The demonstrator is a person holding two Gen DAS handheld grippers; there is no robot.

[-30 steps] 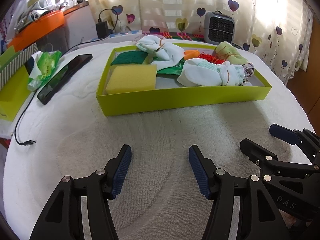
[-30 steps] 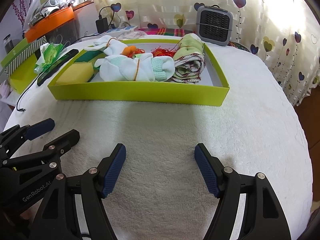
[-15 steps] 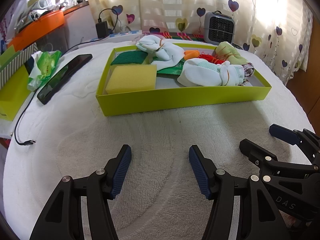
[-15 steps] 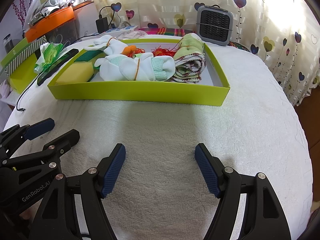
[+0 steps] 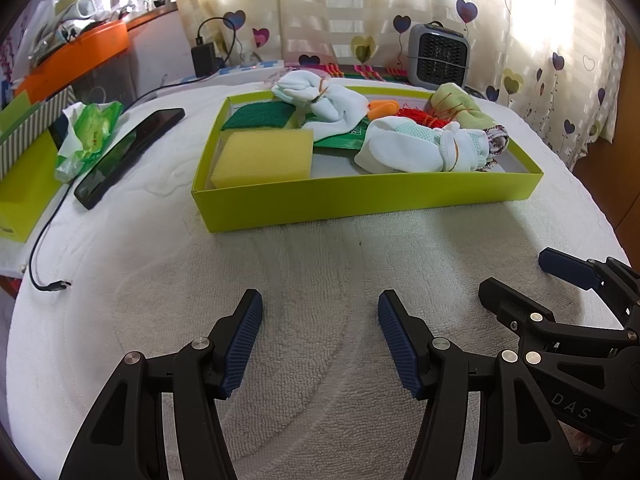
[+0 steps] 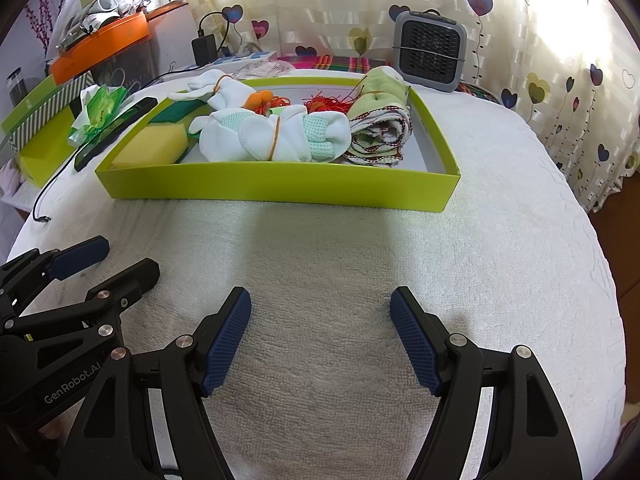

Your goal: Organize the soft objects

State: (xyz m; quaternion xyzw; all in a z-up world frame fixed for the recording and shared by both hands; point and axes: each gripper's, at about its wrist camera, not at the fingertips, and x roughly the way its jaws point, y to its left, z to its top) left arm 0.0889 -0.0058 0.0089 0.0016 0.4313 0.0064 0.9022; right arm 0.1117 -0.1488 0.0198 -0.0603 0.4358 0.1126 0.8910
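Sunlit cream curtains [image 5: 340,12] (heart-printed) hang behind the white-towelled bench [image 5: 320,272]; an orange shelf [image 5: 76,60] stands left.

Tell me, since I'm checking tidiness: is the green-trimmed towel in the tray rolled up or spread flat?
Rolled: the towel shows spiral layers at its end.

tray [image 5: 360,200] lime green | sponge [image 5: 262,158] yellow | scrub pad [image 5: 260,116] dark green | socks [image 5: 420,148] white, mint patches | curtain [image 5: 540,60] cream, hearts at 1 o'clock

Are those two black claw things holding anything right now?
No. The left gripper and right gripper both have open jaws over the white towel.
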